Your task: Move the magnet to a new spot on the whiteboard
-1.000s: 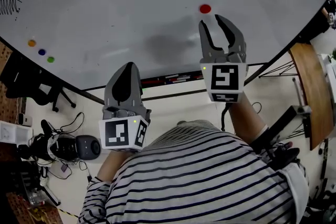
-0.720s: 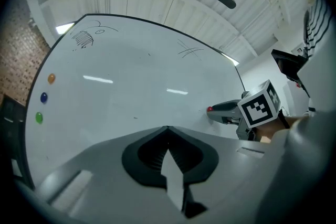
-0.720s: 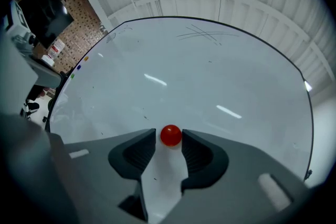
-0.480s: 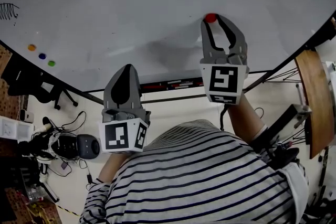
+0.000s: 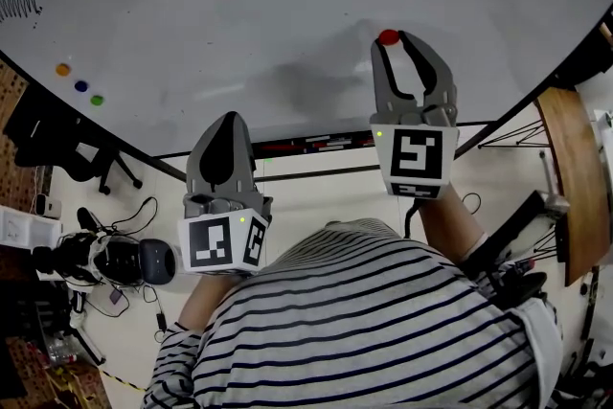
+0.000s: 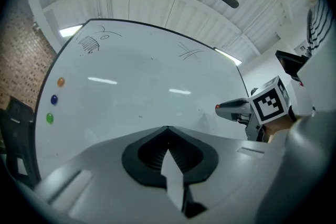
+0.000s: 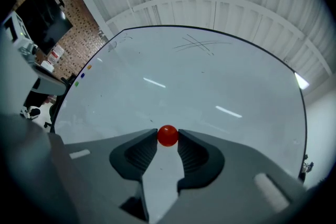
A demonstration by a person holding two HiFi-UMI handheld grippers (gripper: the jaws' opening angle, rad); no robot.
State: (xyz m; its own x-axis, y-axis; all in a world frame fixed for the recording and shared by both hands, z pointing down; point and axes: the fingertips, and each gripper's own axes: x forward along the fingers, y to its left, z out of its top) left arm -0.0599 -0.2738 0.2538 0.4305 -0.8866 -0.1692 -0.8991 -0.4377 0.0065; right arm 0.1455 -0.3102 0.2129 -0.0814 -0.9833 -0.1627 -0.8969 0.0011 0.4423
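The small round red magnet [image 5: 387, 37] sticks to the white whiteboard [image 5: 239, 5] at its lower right. My right gripper [image 5: 395, 41] is raised to the board with both fingertips pressed against the magnet's sides. In the right gripper view the red magnet [image 7: 168, 136] sits right at the tips of the right gripper [image 7: 168, 139]. My left gripper [image 5: 228, 122] hangs lower, below the board's bottom edge, shut with nothing in it. The left gripper view looks past the closed tips of the left gripper [image 6: 168, 128] and shows the right gripper's fingers and the magnet [image 6: 217, 107] from the side.
Orange [image 5: 63, 69], blue [image 5: 81, 85] and green [image 5: 97, 100] magnets sit in a row at the board's left edge, below a scribble [image 5: 19, 5]. A marker tray [image 5: 316, 145] runs along the bottom edge. A wooden tabletop [image 5: 575, 177] stands at right, an office chair [image 5: 57, 148] and floor gear [image 5: 105, 259] at left.
My right gripper has risen to the red magnet, which stood clear above its fingertips a second ago, and its jaws have narrowed onto it. The left gripper has barely moved.
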